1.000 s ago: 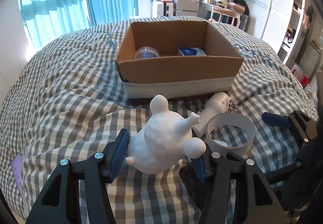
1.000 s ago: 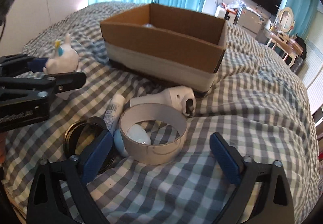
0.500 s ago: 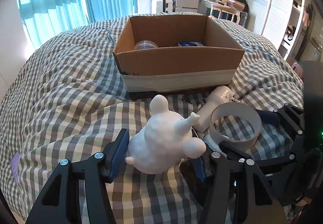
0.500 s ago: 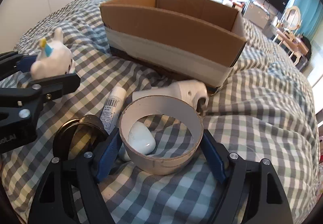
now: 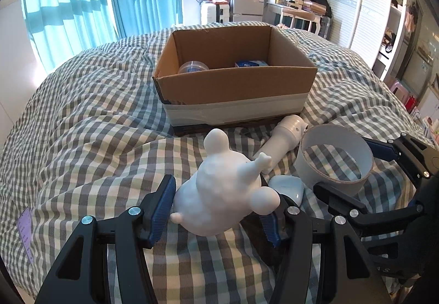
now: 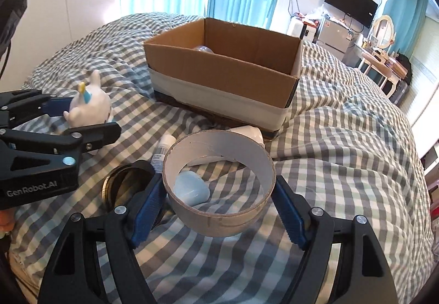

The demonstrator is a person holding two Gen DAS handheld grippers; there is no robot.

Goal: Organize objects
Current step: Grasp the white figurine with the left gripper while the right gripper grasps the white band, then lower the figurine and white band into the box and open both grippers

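lifted clear of the checked bedspread (image 6: 343, 139) since half a second ago: the white tape ring (image 6: 219, 194), clamped across its width by the right gripper (image 6: 219, 208), pale blue case (image 6: 192, 190) left lying beneath. left gripper (image 5: 216, 208) closed around the white toy figure (image 5: 222, 194), low and well short of the cardboard box (image 5: 236, 90). best carried level, raised above the near wall before release; firm squeeze risks buckling the thin ring.
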